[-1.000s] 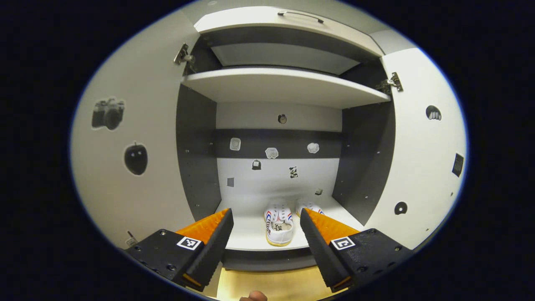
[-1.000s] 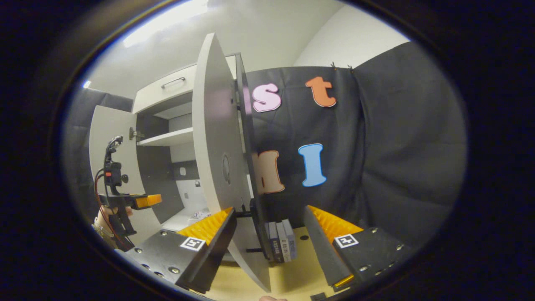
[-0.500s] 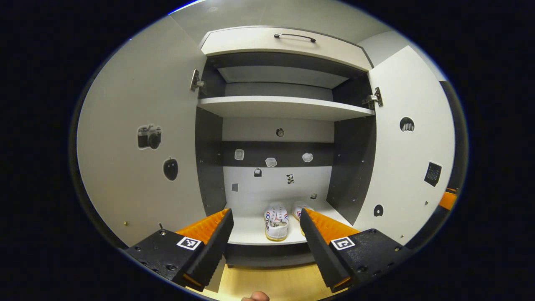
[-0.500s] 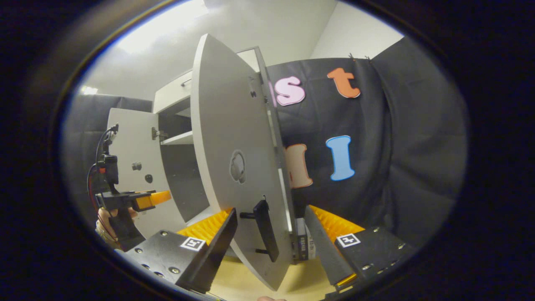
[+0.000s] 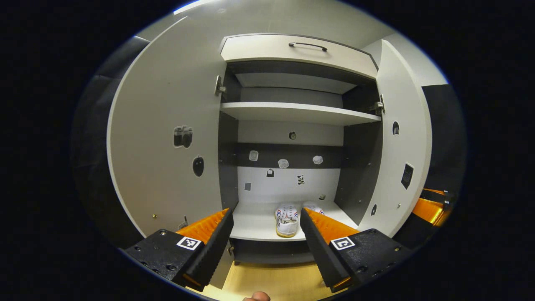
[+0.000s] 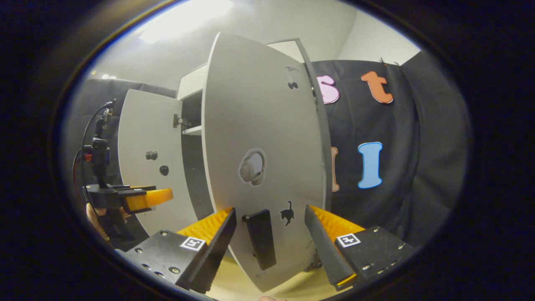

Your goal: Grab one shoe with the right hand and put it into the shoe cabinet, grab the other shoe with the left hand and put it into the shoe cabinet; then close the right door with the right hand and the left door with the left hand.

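Second shoe [image 5: 312, 206] half hidden behind the left tongs' finger [image 5: 324, 228]; door stickers too small to tell.

shoes [image 5: 287, 215] side by side in cabinet [image 5: 288, 109]

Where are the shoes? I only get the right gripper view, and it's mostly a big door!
Observer: Both shoes sit side by side on the bottom shelf, toes toward the back.
Operator: Is the left gripper holding something?
Observer: No. In its own view the left gripper has its jaws apart with nothing between them.
Operator: Is anything else in there?
Observer: Small stickers dot the back wall above the shoes.
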